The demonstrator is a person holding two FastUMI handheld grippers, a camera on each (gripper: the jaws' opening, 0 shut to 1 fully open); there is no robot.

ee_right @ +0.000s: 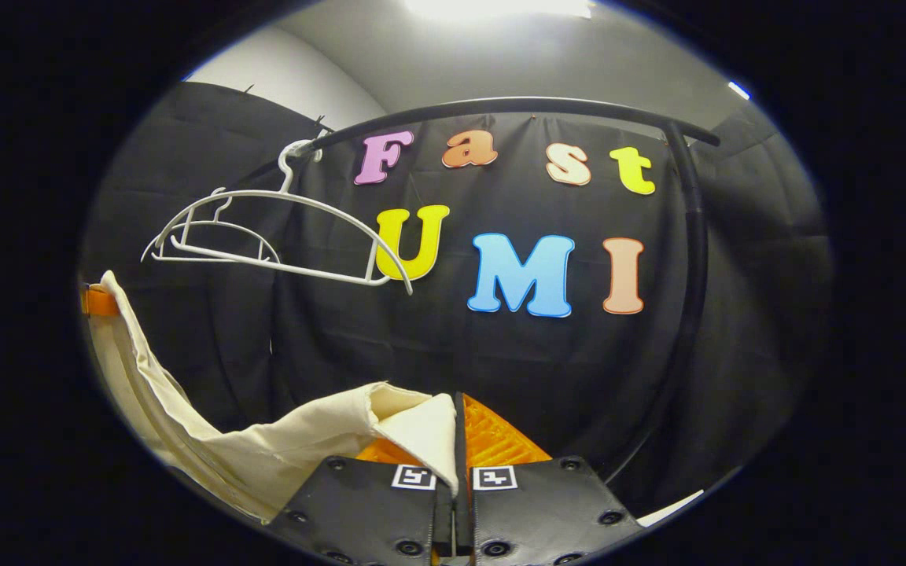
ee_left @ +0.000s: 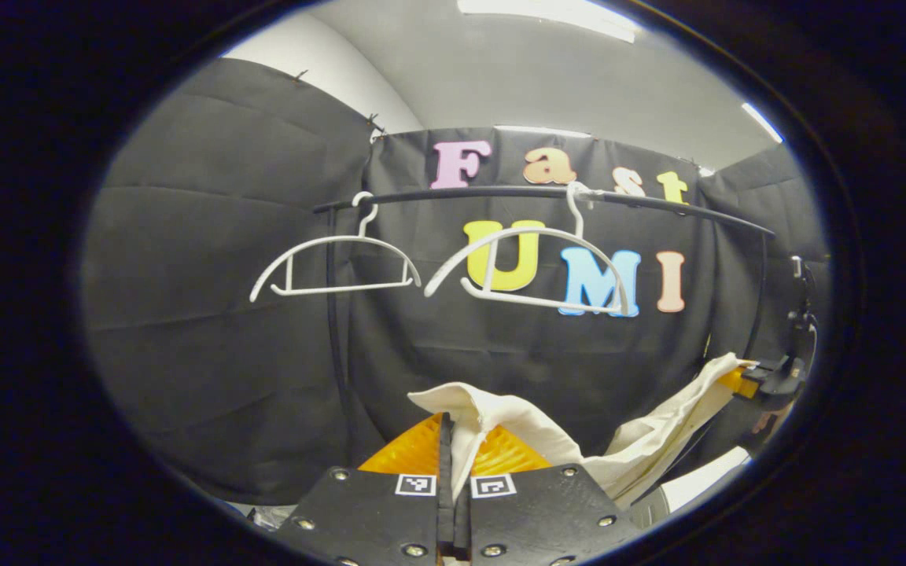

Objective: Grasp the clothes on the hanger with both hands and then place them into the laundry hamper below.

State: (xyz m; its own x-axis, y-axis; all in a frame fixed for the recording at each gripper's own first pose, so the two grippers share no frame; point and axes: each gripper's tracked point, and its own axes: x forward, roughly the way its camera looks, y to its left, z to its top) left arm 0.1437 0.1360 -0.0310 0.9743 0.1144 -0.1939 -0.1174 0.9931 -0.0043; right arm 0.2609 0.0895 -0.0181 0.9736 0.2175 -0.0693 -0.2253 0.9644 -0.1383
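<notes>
I hold the cream garment [ee_left: 500, 424] clamped in both the left gripper [ee_left: 454, 440] and right gripper [ee_right: 459, 440], below the bare hangers [ee_left: 532, 267]. Removal looks done. Next, lower it into the hamper.

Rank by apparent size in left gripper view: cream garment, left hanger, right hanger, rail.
1. rail, longest span
2. cream garment, near the camera, so inflated
3. right hanger and left hanger: right looks slightly bigger, probably from nearness; unranked

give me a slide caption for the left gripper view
Left gripper shut on cream garment, stretched to the right gripper, below two bare white hangers on the rail.
</notes>
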